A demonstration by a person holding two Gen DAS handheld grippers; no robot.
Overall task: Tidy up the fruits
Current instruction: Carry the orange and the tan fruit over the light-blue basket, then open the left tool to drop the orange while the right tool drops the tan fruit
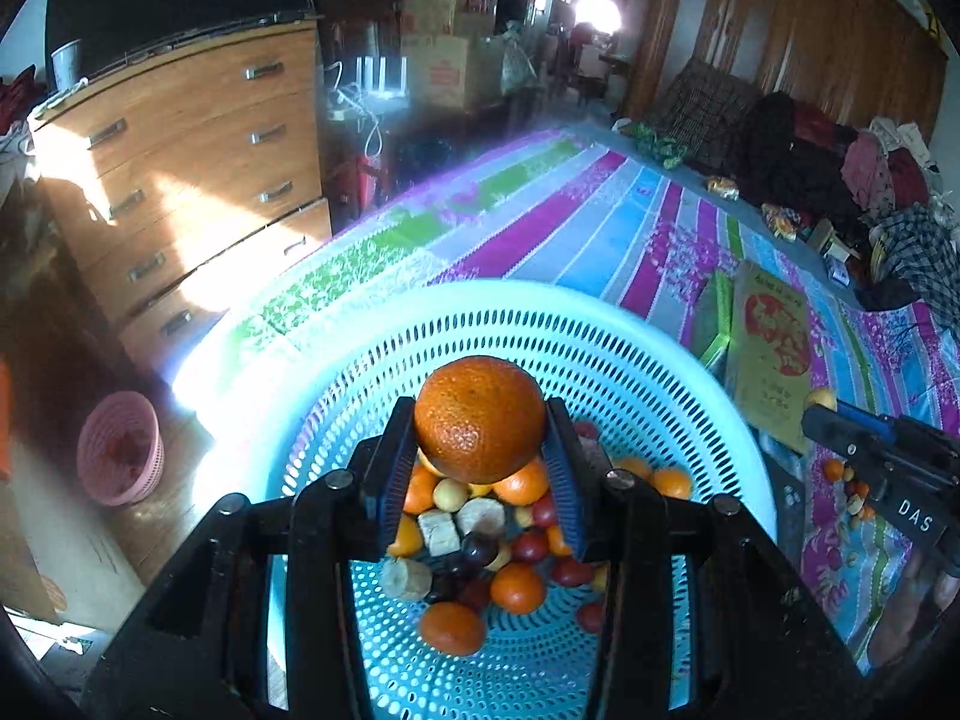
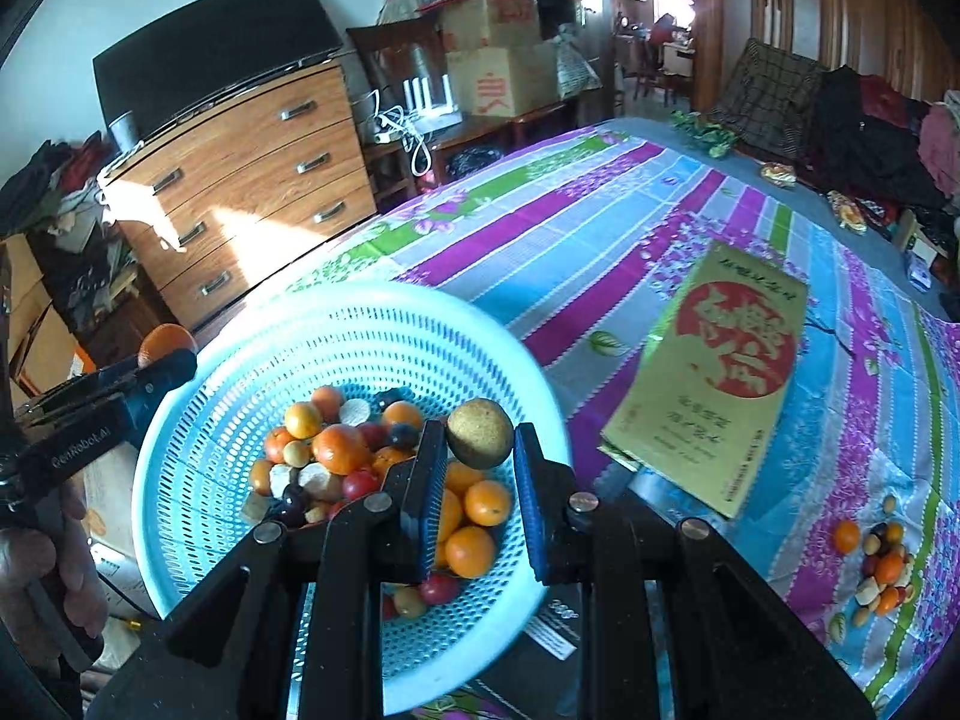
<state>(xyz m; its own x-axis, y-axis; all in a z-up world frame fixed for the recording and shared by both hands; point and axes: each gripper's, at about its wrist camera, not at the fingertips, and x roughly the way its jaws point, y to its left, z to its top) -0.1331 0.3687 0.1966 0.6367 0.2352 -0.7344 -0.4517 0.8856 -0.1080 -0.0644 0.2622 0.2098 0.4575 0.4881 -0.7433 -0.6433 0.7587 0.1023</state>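
Observation:
My left gripper is shut on a large orange, held above the light blue perforated basket. The basket holds several small oranges, red and yellow fruits and pale chunks. My right gripper is shut on a small brownish-yellow round fruit over the right part of the same basket. In the right wrist view the left gripper with its orange shows at the basket's left rim. In the left wrist view the right gripper shows at the right with its fruit.
The basket stands on a bed with a striped floral sheet. A gold and red flat box lies right of the basket, and a small heap of loose fruits beyond it. A wooden dresser and pink bin stand left.

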